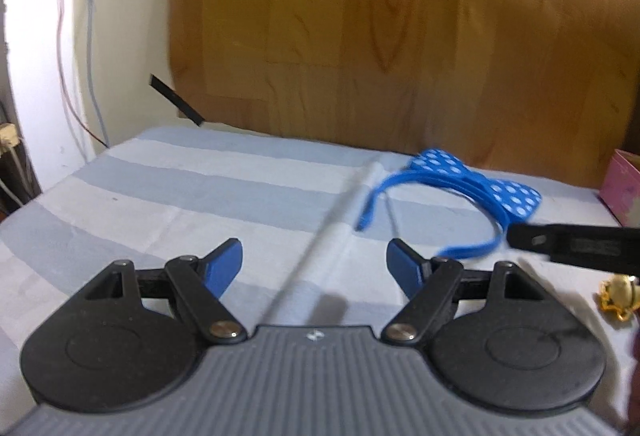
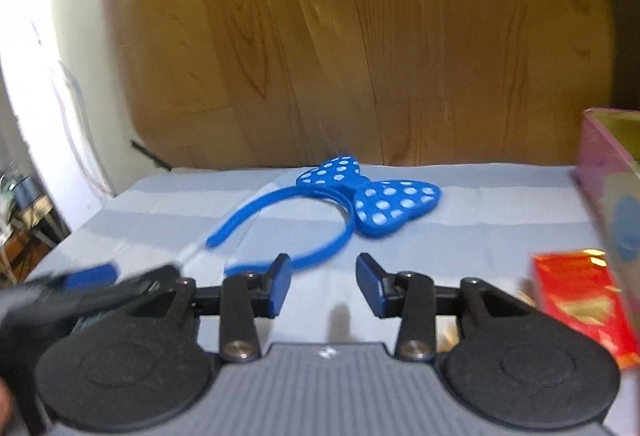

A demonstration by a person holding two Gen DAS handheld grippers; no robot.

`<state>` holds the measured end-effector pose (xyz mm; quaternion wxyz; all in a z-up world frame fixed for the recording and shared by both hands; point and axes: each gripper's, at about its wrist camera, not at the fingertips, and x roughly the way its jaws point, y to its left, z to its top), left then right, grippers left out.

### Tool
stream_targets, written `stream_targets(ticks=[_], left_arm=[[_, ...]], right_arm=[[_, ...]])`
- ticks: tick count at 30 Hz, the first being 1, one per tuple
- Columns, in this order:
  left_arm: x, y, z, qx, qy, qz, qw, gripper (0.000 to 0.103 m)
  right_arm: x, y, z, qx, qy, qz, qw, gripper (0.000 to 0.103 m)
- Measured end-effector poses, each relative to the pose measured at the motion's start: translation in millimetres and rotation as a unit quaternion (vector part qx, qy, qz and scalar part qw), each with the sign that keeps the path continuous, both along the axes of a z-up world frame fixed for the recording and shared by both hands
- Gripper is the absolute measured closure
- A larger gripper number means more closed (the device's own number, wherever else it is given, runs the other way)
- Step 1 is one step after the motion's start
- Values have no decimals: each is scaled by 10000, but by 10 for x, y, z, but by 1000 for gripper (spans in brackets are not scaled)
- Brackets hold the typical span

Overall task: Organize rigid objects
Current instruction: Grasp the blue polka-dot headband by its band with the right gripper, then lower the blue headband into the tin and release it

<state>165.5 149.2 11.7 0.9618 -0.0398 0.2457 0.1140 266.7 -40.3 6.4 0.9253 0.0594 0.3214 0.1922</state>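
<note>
One blue headband [image 2: 320,232] w/ a white-dotted bow lies flat on the striped blue-grey cloth [image 2: 480,212], bow end toward the wood panel [image 2: 360,36] at the back, band curving open toward the cameras. In the right wrist view it sits just ahead of the right gripper [image 2: 323,286]; one arm of the band runs behind the tip of the picture-left finger, touching or not I can't tell. Right gripper's jaws stand partly apart, nothing between the pads, only bare cloth in the gap. Left gripper [image 1: 314,270] is spread wide, also holding nothing; the headband [image 1: 460,196] lies ahead and to picture-right of it, well clear of its fingers. From the left wrist view a blurred black finger of the right gripper [image 1: 572,246] comes in from the right edge, overlapping the near part of the band. Left gripper [image 2: 88,288] shows blurred at lower left of the right wrist view. Pink box [image 2: 612,188] stands at the right edge of the cloth, red-and-gold packet [image 2: 580,300] just in front of it. Small gold trinket [image 1: 616,294] lies on the cloth near the right edge in the left view. Wires [image 1: 80,36] hang down the white wall at left.
</note>
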Motion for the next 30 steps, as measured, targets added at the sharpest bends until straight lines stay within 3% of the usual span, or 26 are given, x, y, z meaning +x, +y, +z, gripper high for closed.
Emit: stream_targets(ticks=[3,5,8,10,13,16,18,20,22,23,25,30], left_arm=[[10,145,31,-161,-126,138,9997,22],[19,233,53,-255,-190,208,9993,22],[42,279,75,-330,-205,98,9992,22],[47,176,71,-257,-141,-288,9992,24],[30,-144,-17,380,206,-846,9955,30],[-108,-304,-10,334,287,-1092,9930,30],[-208,-424,-18,520,315,-1122,9918,31],[-284,-538,-106,716,509,-1178,9891,45],[-335,-623,-145,812,585,-1281,9867,67],[-324,-631,-130,804,607,-1295,9864,72],[-332,-698,-56,614,578,-1415,9863,95],[-344,-1289,371,839,24,-1678,9822,95]], right_arm=[[331,141,-163,-165,357,-246,9989,63],[383,251,-173,-647,147,-213,9976,84],[266,196,-132,-725,298,226,9967,97],[19,136,-112,-929,194,531,9941,95],[-382,-17,-106,-1015,43,627,9929,97],[-610,-199,-93,-872,-20,460,9951,96],[-677,-309,-77,-733,-49,353,9967,97],[-737,-410,-81,-555,-36,273,9981,96],[-783,-448,-56,-379,-95,205,9990,96],[-780,-461,-36,-319,-118,219,9992,96],[-841,-486,3,-298,-238,268,9989,96],[-981,-835,251,-311,-812,120,9961,96]])
